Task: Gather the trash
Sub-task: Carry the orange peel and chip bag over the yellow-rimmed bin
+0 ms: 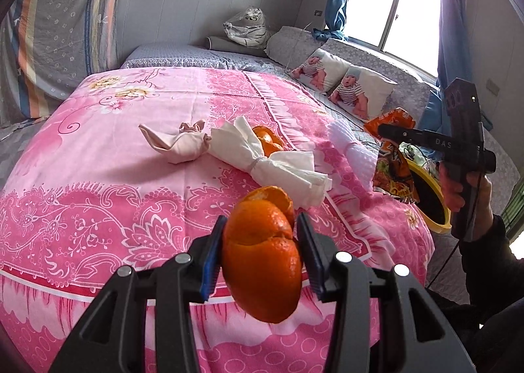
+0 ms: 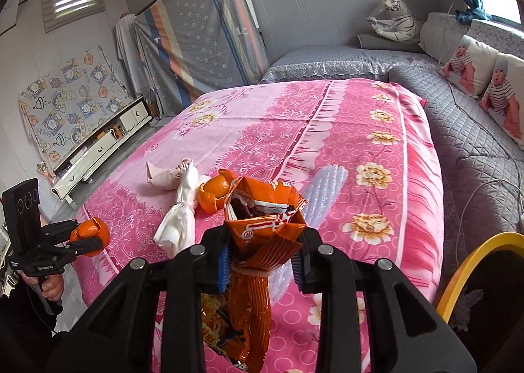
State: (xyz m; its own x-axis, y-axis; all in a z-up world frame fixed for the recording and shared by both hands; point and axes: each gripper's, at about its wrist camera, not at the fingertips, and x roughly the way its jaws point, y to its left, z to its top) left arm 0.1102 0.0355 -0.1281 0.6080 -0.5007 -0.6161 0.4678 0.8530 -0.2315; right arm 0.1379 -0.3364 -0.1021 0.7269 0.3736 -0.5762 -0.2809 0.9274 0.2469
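Note:
My left gripper [image 1: 262,224] is shut on an orange peel [image 1: 262,261] and holds it above the near edge of the pink bedspread [image 1: 98,196]. The right wrist view shows the same left gripper [image 2: 86,240] with the peel [image 2: 90,230] at the far left. My right gripper [image 2: 265,237] is shut on a crumpled orange snack bag [image 2: 262,225]. In the left wrist view the bag [image 1: 391,160] hangs just left of a yellow-rimmed bin [image 1: 429,209]. On the bed lie a tied white tissue [image 1: 271,160], a second orange peel [image 1: 267,139], a pink wad [image 1: 177,143] and white foam wrap [image 1: 353,147].
The yellow bin rim [image 2: 465,268] stands off the bed's right side beside a grey quilted sofa [image 2: 465,150] with baby-print cushions [image 2: 471,65]. A bagged plush tiger [image 1: 245,27] sits at the back. A low white cabinet [image 2: 98,147] lines the left wall.

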